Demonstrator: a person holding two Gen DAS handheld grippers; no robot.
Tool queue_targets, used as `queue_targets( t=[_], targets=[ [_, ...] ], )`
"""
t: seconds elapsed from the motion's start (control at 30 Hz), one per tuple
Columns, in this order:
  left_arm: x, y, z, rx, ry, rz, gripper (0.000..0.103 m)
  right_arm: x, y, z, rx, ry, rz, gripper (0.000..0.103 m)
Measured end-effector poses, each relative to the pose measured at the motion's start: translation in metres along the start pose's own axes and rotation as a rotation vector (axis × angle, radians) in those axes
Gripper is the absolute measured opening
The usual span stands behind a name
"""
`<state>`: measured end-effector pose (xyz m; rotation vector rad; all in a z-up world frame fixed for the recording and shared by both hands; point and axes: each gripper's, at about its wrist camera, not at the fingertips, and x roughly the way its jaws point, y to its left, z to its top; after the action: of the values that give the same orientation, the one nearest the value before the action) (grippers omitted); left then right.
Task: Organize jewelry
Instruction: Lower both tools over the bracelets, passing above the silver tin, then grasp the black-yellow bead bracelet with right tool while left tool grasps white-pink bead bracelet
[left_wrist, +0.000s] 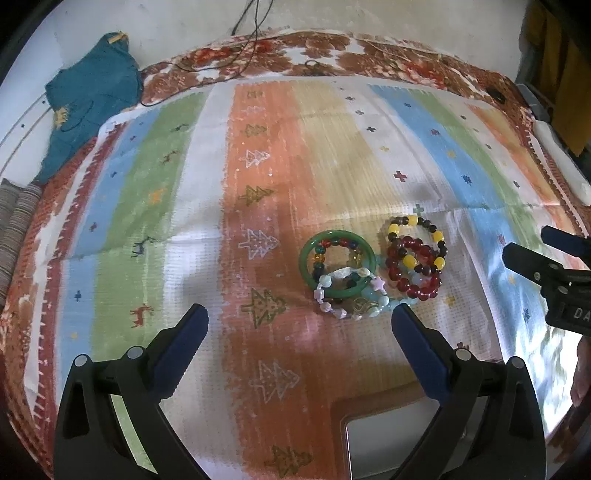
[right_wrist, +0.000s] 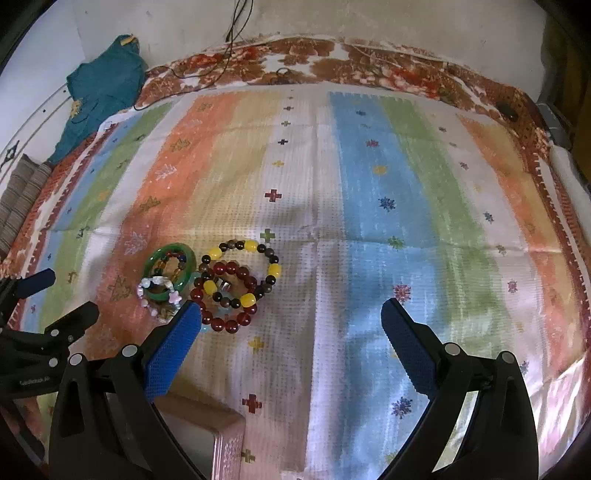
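A pile of bracelets lies on the striped cloth (left_wrist: 258, 166). A green bangle (left_wrist: 308, 275) (right_wrist: 153, 264) rings a multicoloured bead bracelet (left_wrist: 334, 245). A pastel star-bead bracelet (left_wrist: 347, 297) (right_wrist: 159, 291) overlaps it. Beside them lie a dark red bead bracelet (left_wrist: 413, 269) (right_wrist: 225, 295) and a yellow-and-dark bead bracelet (left_wrist: 417, 229) (right_wrist: 251, 273). My left gripper (left_wrist: 299, 317) is open and empty, just short of the pile. My right gripper (right_wrist: 291, 314) is open and empty, to the pile's right. A pinkish box (left_wrist: 373, 406) (right_wrist: 218, 421) sits near the front edge.
A teal garment (left_wrist: 88, 99) lies at the back left on a brown patterned blanket (left_wrist: 332, 51). Black cables (left_wrist: 251, 40) trail at the back. Striped fabric (left_wrist: 14, 221) sits at the left edge. The right gripper shows in the left wrist view (left_wrist: 546, 266).
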<state>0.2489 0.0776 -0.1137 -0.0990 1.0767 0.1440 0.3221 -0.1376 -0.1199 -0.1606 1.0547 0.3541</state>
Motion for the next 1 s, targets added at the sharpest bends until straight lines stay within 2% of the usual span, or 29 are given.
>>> queue_targets(
  t=[0.4,0.7,0.8,1.0],
  targets=[
    [0.027,0.007,0.003,-0.011,0.046,-0.035,0.096,0.031,0.002,0.010,0.026,0.042,0.011,0.099],
    [0.049,0.004,0.003,0.017,0.077,-0.064,0.080,0.051,0.009,0.016,0.009,0.065,0.002,0.098],
    [0.055,0.005,0.004,0.015,0.087,-0.073,0.074,0.058,0.008,0.020,0.022,0.074,-0.004,0.090],
    [0.068,0.009,0.004,0.026,0.111,-0.075,0.061,0.076,0.002,0.023,0.062,0.098,-0.003,0.085]
  ],
)
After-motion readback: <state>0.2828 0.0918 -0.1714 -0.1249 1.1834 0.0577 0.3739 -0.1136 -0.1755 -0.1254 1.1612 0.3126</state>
